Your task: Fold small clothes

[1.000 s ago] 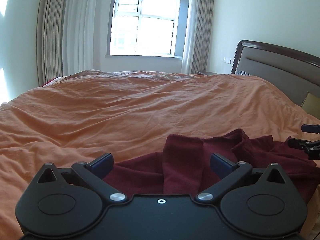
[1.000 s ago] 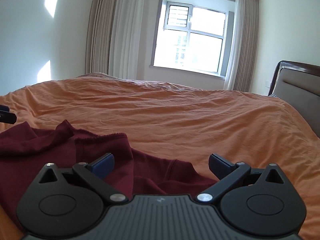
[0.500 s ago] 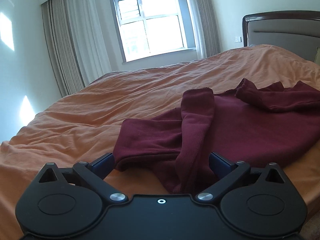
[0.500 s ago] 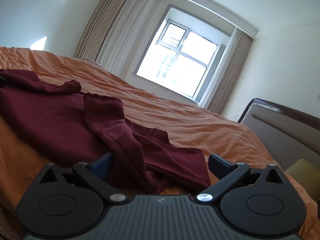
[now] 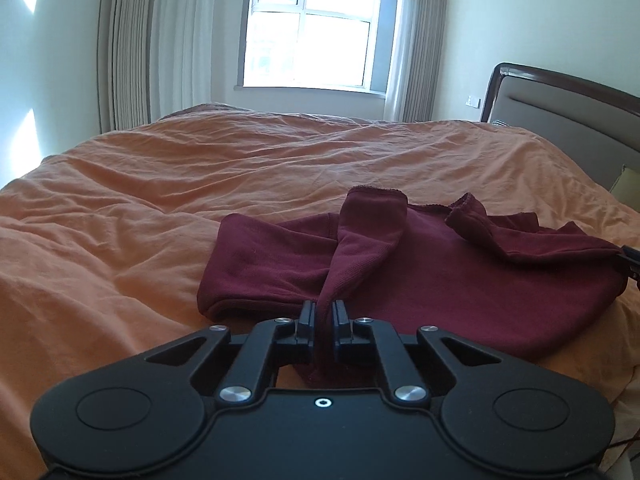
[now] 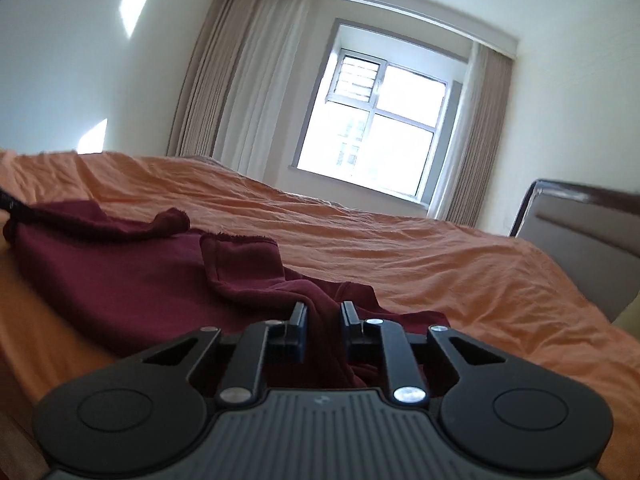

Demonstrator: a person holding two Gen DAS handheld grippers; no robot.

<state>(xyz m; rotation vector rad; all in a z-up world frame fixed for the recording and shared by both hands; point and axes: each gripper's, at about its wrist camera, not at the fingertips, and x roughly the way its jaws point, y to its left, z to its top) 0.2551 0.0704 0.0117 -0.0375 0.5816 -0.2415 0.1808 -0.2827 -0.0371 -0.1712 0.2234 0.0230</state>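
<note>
A dark red garment (image 5: 440, 276) lies rumpled on the orange bedspread (image 5: 200, 184), sleeves folded over its body. My left gripper (image 5: 323, 310) is shut on a bunched sleeve at the garment's near edge. In the right wrist view the same garment (image 6: 120, 280) spreads to the left. My right gripper (image 6: 323, 314) is shut on a fold of its near edge. The right gripper's tip shows at the far right edge of the left wrist view (image 5: 632, 258), touching the garment's corner.
The bed fills both views. A dark wooden headboard (image 5: 560, 116) with a grey panel stands at the right. A window (image 5: 312, 28) with curtains is behind the bed. A yellowish pillow corner (image 5: 626, 186) shows by the headboard.
Both grippers were open half a second ago and have closed on the garment's near edge. The views have tilted, and the garment is pulled slightly toward me.
</note>
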